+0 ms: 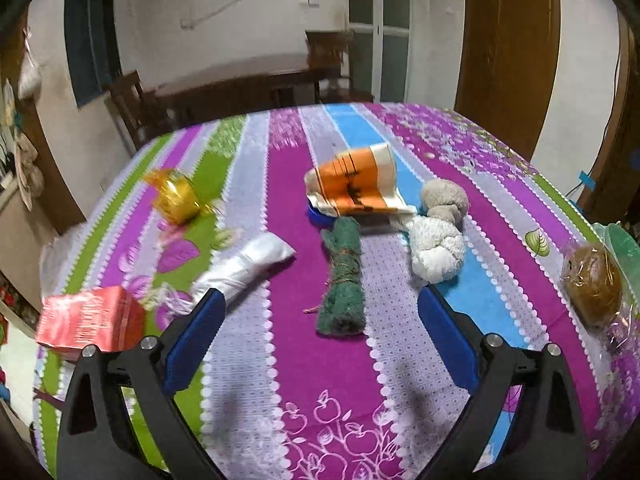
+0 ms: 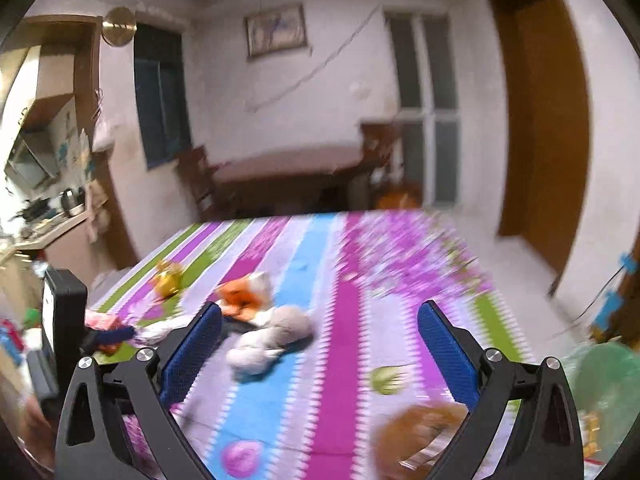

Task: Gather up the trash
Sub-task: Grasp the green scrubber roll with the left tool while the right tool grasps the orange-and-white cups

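Observation:
Trash lies on a striped purple tablecloth (image 1: 288,360). In the left wrist view: a red carton (image 1: 88,322), a gold foil wrapper (image 1: 176,196), a white crumpled bag (image 1: 244,266), a green rolled cloth (image 1: 342,280), an orange-and-white wrapper (image 1: 356,184), a white and grey cloth bundle (image 1: 438,232) and a brown bun in clear wrap (image 1: 592,284). My left gripper (image 1: 320,300) is open and empty, just short of the green cloth. My right gripper (image 2: 320,312) is open and empty above the table; the brown bun (image 2: 420,436) lies below its right finger.
A green plastic bag (image 2: 604,384) hangs at the table's right edge. The left gripper's body (image 2: 64,320) stands at the left of the right wrist view. A dark wooden table with chairs (image 1: 248,84) stands behind, a brown door (image 1: 508,48) at right.

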`<state>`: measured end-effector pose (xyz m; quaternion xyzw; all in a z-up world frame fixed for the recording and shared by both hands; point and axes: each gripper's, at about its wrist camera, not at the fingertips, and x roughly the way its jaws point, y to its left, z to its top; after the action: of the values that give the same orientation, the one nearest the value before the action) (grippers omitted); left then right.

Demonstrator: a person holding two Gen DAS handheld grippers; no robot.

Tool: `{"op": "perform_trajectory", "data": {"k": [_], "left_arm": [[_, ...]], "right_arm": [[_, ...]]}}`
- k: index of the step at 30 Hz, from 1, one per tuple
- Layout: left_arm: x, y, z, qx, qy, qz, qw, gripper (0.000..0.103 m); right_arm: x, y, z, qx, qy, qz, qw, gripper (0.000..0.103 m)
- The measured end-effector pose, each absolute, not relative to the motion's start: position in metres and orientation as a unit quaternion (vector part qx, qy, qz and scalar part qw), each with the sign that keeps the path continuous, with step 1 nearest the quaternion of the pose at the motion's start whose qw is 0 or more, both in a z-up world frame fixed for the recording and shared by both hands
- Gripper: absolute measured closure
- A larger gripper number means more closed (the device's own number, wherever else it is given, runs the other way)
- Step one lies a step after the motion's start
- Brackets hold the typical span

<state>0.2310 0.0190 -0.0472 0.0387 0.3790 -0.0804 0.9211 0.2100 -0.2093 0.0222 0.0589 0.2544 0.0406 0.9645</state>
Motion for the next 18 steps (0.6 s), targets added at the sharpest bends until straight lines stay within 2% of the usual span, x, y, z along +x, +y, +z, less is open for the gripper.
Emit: {"op": "perform_trajectory", "data": {"k": [4,7,12,16,17,18], "left_arm": [[0.249,0.020,-0.058,0.014,0.411,-0.089,0.907,0.014],[0.255,0.021,-0.066,0.006,0.415,-0.092,0.905,0.018],[0.265,0.029,-0.082,-0.039,0.444,-0.096,0.890,0.032],[0.267,0.030,-0.084,-0.044,0.442,-0.086,0.892,0.037],[0.268,0.031,-0.085,-0.045,0.440,-0.084,0.893,0.039],[0.267,0.031,-0.085,-0.043,0.438,-0.081,0.894,0.041]], "right_arm": [[0.284,-0.191,0.004,0.078,0.331,0.068,0.938,0.008],[0.334,-0.158,-0.003,0.029,0.374,0.146,0.915,0.008],[0.396,-0.126,-0.029,-0.043,0.406,0.209,0.889,0.008],[0.430,-0.117,-0.062,-0.049,0.442,0.212,0.870,0.009],[0.437,-0.115,-0.070,-0.048,0.447,0.216,0.867,0.015],[0.440,-0.112,-0.074,-0.048,0.450,0.221,0.864,0.030]]}}
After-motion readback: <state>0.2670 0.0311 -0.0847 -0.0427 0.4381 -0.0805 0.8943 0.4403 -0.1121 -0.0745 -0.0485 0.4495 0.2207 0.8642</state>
